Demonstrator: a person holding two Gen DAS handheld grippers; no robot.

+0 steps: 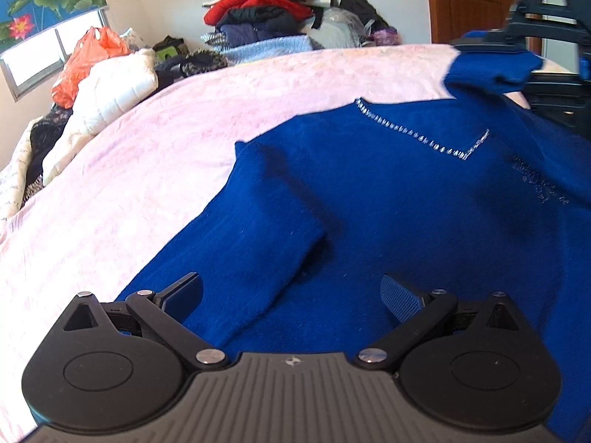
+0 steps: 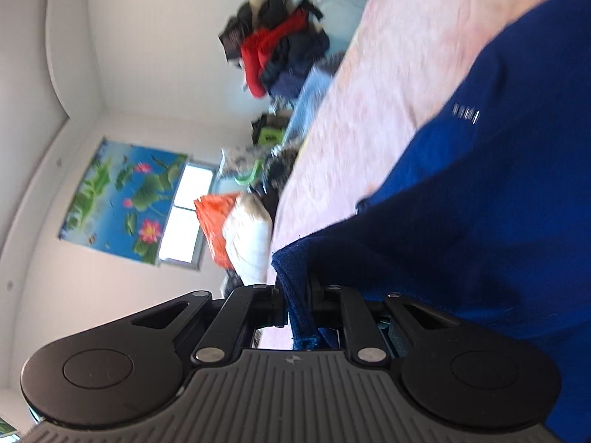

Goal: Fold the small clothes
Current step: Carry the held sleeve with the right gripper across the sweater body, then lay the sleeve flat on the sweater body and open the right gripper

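Observation:
A royal blue sweater (image 1: 388, 199) with a sparkly V-neck trim (image 1: 417, 136) lies on a pink bed cover (image 1: 166, 140). Its left sleeve (image 1: 266, 229) is folded across the body. My left gripper (image 1: 291, 291) hovers open over the sweater's lower part with nothing between its fingers. At the upper right of the left wrist view, my right gripper (image 1: 517, 48) holds the other sleeve's cuff (image 1: 491, 70) lifted off the bed. In the rolled right wrist view, my right gripper (image 2: 297, 302) is shut on that blue cuff (image 2: 295, 295), and the sweater (image 2: 498, 203) spreads beyond it.
A heap of clothes (image 1: 273, 11) sits past the bed's far edge. A white puffy jacket (image 1: 107, 103) and an orange plastic bag (image 1: 85, 62) lie at the left side. A wooden door (image 1: 476, 0) stands at the back right, a window (image 1: 40, 59) at the left.

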